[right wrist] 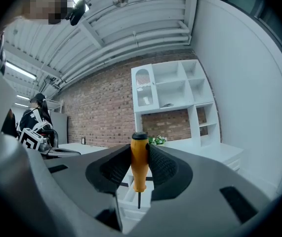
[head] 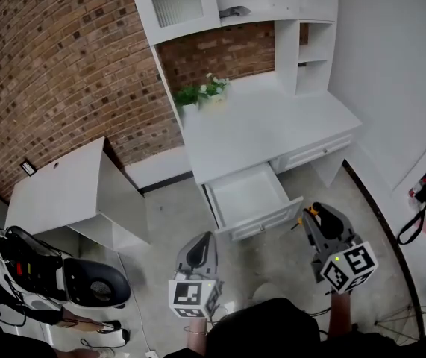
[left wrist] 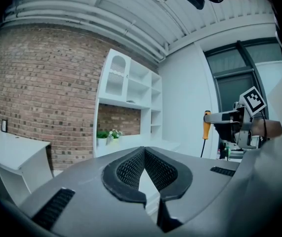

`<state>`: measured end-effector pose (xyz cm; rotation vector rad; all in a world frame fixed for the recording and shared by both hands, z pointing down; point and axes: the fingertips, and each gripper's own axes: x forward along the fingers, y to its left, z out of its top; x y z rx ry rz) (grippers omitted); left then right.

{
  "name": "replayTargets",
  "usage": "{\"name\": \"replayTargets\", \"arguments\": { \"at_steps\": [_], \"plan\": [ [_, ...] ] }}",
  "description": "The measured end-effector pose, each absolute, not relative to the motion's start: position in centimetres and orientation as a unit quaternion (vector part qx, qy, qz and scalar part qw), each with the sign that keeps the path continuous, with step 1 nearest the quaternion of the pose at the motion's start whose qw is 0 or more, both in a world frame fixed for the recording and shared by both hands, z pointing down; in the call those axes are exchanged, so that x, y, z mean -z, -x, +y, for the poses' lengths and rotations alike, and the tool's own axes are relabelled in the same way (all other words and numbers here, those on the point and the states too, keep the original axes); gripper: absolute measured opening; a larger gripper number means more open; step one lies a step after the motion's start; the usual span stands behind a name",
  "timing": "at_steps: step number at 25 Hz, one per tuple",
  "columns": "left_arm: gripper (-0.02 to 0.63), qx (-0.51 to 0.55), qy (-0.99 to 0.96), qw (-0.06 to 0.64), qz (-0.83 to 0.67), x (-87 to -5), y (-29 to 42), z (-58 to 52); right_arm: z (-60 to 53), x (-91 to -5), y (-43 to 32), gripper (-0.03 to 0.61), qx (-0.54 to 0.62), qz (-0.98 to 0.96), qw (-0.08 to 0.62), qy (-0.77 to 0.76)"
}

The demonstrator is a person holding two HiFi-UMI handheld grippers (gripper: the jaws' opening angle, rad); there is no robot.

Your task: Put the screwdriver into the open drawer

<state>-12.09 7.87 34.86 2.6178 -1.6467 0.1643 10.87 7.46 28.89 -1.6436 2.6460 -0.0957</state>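
A red brick wall backs a white counter with shelves above. Its drawer stands pulled open. Near the drawer front, the right claw clamps an orange-handled screwdriver upright (shaft pointing down). The left claw is closed on nothing. A small potted plant sits on the counter.

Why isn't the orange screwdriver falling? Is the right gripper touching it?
Touching. The right gripper view shows the right hand-held gripper with both pads pressed against the orange handle of the screwdriver, holding it upright.
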Motion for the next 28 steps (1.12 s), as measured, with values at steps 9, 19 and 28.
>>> {"name": "replayTargets", "arguments": {
  "at_steps": [9, 19, 28],
  "plan": [
    [0.009, -0.06, -0.832, 0.041, -0.549, -36.2, 12.5, 4.5, 2.7, -29.7, -11.3, 0.117, 0.028, 0.853, -0.004, 0.521],
    [0.009, -0.054, -0.822, 0.062, -0.564, -37.4, 10.6, -4.3, -7.4, -29.8, -11.3, 0.117, 0.046, 0.877, 0.001, 0.477],
    [0.009, -0.052, -0.802, 0.095, -0.587, -38.5, 9.7, -10.1, -14.9, -30.0, -11.3, 0.117, 0.057, 0.9, -0.011, 0.432]
  ]
}}
